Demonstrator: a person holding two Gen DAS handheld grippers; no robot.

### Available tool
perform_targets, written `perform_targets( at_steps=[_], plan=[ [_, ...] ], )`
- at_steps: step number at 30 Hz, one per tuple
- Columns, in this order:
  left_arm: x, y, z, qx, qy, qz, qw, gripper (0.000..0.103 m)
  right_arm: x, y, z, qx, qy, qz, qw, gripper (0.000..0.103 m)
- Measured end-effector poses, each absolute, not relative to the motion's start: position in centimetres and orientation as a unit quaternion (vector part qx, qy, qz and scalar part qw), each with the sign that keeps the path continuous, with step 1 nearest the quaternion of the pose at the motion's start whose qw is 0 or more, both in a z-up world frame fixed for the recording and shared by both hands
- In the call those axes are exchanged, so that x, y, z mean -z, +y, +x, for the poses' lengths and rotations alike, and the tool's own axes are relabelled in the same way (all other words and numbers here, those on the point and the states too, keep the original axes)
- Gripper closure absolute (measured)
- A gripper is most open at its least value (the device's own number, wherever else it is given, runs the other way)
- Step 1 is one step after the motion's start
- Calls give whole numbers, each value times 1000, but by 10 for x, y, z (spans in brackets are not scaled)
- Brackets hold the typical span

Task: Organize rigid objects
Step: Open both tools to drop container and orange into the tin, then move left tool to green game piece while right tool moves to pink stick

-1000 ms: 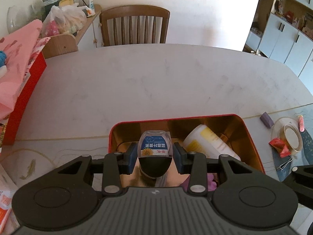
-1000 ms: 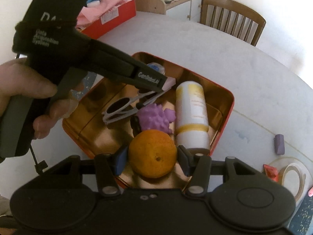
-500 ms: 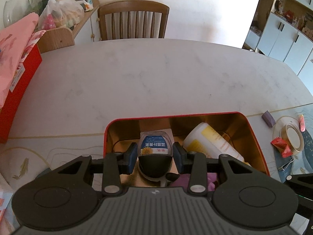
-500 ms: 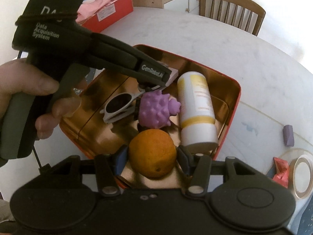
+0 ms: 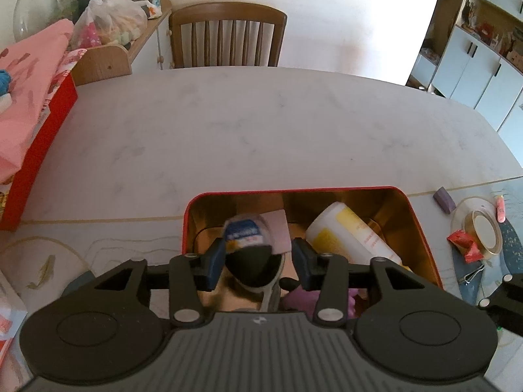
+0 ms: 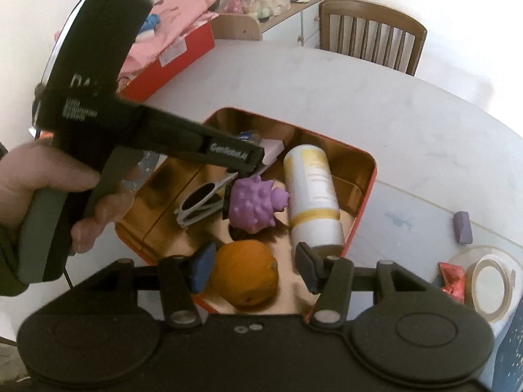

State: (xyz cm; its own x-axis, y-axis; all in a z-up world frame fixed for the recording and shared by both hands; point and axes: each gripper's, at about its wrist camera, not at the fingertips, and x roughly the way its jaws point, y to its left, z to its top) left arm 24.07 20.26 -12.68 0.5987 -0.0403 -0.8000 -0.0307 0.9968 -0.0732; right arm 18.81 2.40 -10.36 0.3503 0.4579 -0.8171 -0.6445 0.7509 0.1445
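Observation:
A red tin (image 5: 421,225) with a gold inside stands on the table; it also shows in the right wrist view (image 6: 369,163). In it lie a white-and-yellow bottle (image 6: 312,196), a purple spiky toy (image 6: 253,205), white sunglasses (image 6: 199,204) and a pink block (image 6: 273,148). My left gripper (image 5: 258,259) is open over the tin; a small blue-labelled bottle (image 5: 248,233) lies blurred between its fingers, with a gap on the right. My right gripper (image 6: 253,269) is open; an orange (image 6: 246,274) sits between its fingers, clear of the right one.
A purple eraser (image 6: 462,227), a tape roll on a saucer (image 6: 490,281) and a red wrapper (image 6: 452,276) lie right of the tin. A red box with pink cloth (image 5: 29,130) stands at the left. A wooden chair (image 5: 227,37) is behind the table.
Both grippers have opened. The small bottle has slipped from the left fingers and tipped into the tin. The orange has left the right fingers and lies lower in the tin.

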Motion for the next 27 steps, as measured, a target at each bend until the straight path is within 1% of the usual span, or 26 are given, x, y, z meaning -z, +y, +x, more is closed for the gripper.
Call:
perform_targets(
  at_steps=[5,11,15,17,21,25,27],
  plan=[
    [117,201,229,2,440,-39,897,59,94,14,182,-337,446,-101,823,49],
    [100,194,210,6,425,-37,904,55,78,0,175,-334,433,-85,833,49],
    [90,186,197,11,415,-37,909,54,68,-10,169,-332,423,-75,840,43],
    [84,183,190,11,409,-37,912,52,64,-15,165,-333,419,-73,842,42],
    [72,174,176,20,394,-37,918,43,55,-27,158,-328,410,-69,848,39],
    [62,163,164,27,386,-35,921,43,49,-45,154,-324,408,-56,852,39],
    [58,158,160,32,383,-35,922,41,47,-53,153,-320,406,-50,855,34]
  ],
)
